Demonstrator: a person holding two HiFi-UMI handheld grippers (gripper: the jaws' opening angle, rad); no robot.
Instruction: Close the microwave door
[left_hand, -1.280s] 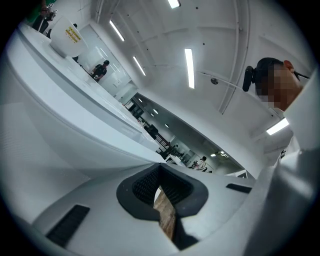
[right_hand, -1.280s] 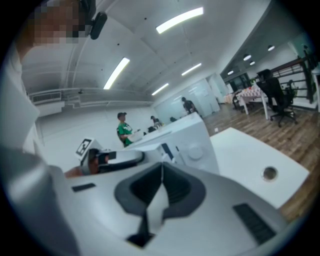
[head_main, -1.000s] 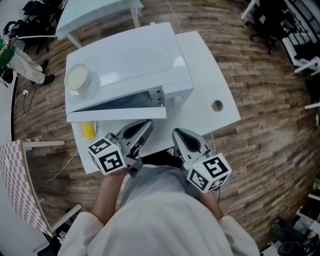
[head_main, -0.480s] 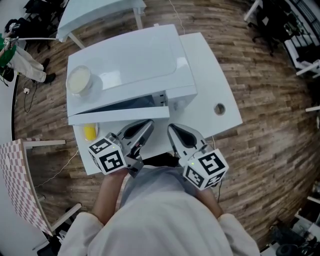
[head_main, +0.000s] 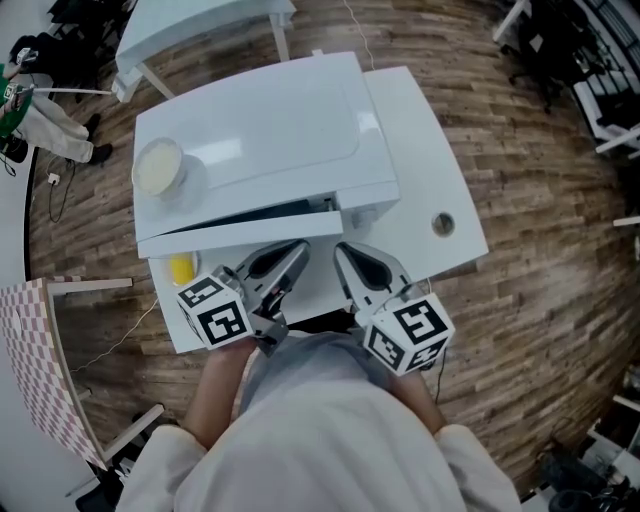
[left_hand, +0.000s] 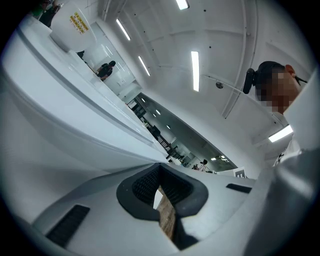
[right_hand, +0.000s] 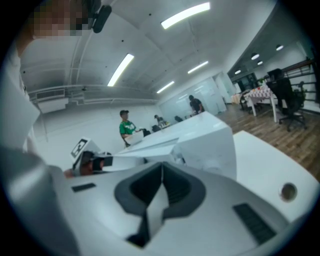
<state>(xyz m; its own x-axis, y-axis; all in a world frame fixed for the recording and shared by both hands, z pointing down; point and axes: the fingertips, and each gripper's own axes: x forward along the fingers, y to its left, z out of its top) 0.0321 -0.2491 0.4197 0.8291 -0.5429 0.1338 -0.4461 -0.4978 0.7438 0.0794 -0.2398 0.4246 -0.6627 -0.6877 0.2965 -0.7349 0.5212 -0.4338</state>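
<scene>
Looks nearly finished: only a narrow gap between the microwave door (head_main: 240, 228) and the front of the microwave (head_main: 260, 130) on the tabletop (head_main: 420, 170). Holds left gripper (head_main: 295, 250) and right gripper (head_main: 345, 254) just in front of that door, both sets of fingers pressed together, gripping nothing. Probably needs one last push to latch flush.

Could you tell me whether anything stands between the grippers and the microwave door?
Nothing visible does: the left gripper and right gripper face the ajar door across the table; the yellow object lies leftward.
</scene>
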